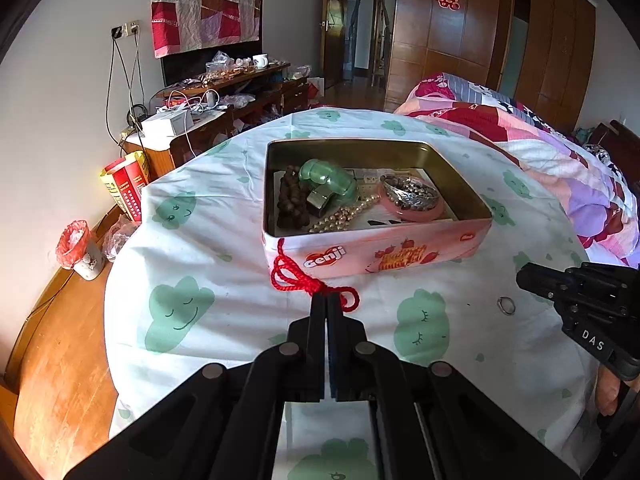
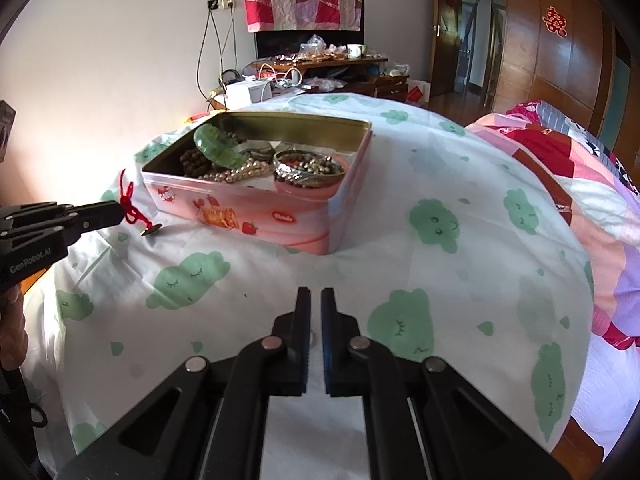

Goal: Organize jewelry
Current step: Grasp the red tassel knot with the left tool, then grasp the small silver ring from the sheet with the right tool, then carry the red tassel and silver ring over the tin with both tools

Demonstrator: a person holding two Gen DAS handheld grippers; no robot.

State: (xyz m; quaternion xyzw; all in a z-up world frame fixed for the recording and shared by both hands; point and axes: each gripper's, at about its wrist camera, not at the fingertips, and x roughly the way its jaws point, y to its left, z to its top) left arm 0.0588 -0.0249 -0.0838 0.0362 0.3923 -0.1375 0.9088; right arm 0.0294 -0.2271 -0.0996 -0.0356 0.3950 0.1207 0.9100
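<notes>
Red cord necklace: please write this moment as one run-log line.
left hand-held gripper: shut on red cord necklace | right hand-held gripper: nearly closed, empty | tin box: open | ring: on cloth

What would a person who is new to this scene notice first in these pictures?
The pink tin stands open in the middle of the table, holding a green bangle, dark beads, pearls and a pink dish. Just before it, the left claw is shut on a red cord that drapes over the tin's corner. A small ring lies alone on the cloth near the right claw.
</notes>
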